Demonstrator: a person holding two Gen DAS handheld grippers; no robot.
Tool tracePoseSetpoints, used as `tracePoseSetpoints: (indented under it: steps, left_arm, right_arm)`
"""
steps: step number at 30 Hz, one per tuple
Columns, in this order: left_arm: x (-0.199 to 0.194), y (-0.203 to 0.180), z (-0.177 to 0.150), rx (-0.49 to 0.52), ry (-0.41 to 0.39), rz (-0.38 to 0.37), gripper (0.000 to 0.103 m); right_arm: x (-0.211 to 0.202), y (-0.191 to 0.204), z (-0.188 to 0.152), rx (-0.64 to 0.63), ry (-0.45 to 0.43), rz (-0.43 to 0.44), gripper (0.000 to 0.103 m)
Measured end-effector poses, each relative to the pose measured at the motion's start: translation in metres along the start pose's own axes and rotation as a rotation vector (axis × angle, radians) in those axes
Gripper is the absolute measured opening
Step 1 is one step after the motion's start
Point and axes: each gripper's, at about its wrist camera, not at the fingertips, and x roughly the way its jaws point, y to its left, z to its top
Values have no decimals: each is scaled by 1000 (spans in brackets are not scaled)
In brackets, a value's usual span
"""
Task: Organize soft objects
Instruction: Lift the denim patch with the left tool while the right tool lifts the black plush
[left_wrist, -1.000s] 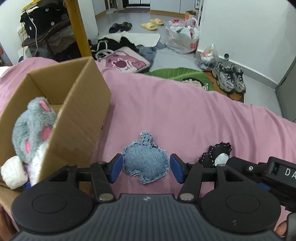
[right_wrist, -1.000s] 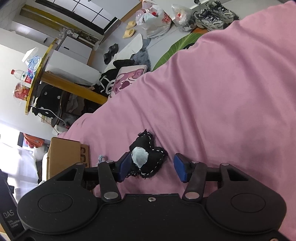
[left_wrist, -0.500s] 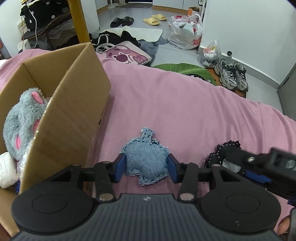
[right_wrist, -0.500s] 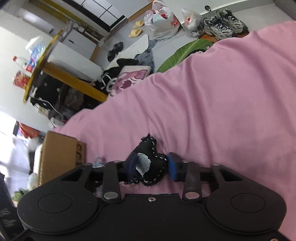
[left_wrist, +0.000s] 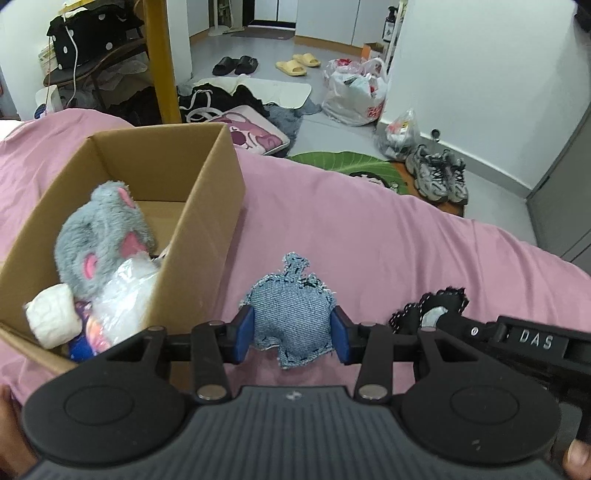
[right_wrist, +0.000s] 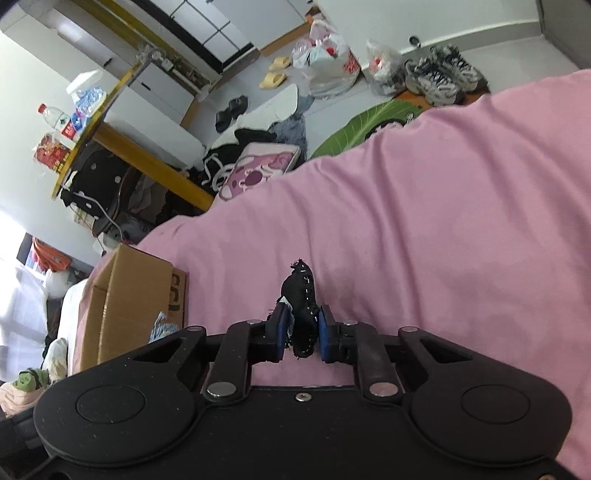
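A small denim-blue stuffed toy (left_wrist: 291, 314) with frayed edges is pinched between the blue pads of my left gripper (left_wrist: 293, 332), just above the pink bedspread (left_wrist: 369, 229). To its left stands an open cardboard box (left_wrist: 207, 221) holding a grey plush (left_wrist: 103, 236) with pink ears. A black stuffed toy (right_wrist: 301, 291) with white stitching is squeezed narrow in my right gripper (right_wrist: 301, 332), whose jaws are closing on it. In the left wrist view that black toy (left_wrist: 432, 306) shows to the right of the denim one.
The box also holds a white rolled bundle (left_wrist: 53, 314) and a clear plastic bag (left_wrist: 122, 291). Beyond the bed's far edge the floor carries sneakers (left_wrist: 439, 177), plastic bags (left_wrist: 354, 96), slippers and clothes. A yellow table leg (left_wrist: 160, 59) stands behind the box.
Both grippers have gone from open to shut on their toys and have lifted a little off the bedspread. The black toy is now pressed narrow.
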Motion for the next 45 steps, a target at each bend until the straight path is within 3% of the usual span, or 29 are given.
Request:
tracePoseSetpoints:
  steps: [13,21,31,45]
  left_arm:
    - [-64,15,-11,8,-86,-86,43]
    - [-95,32,-9,15,-137,-106,43]
    - [-124,52,-3,24,-190,-127,43]
    - [-154,92,4,-18,-264,-139,43]
  right_arm:
    - [-45,24,-11,-30,-124,-46,17]
    - [-80,35,-26,0,-205,7,17]
    - [-113,63,-32,-31,-301,-1,17]
    - [-123,105,-44,-157,-344,-31,17]
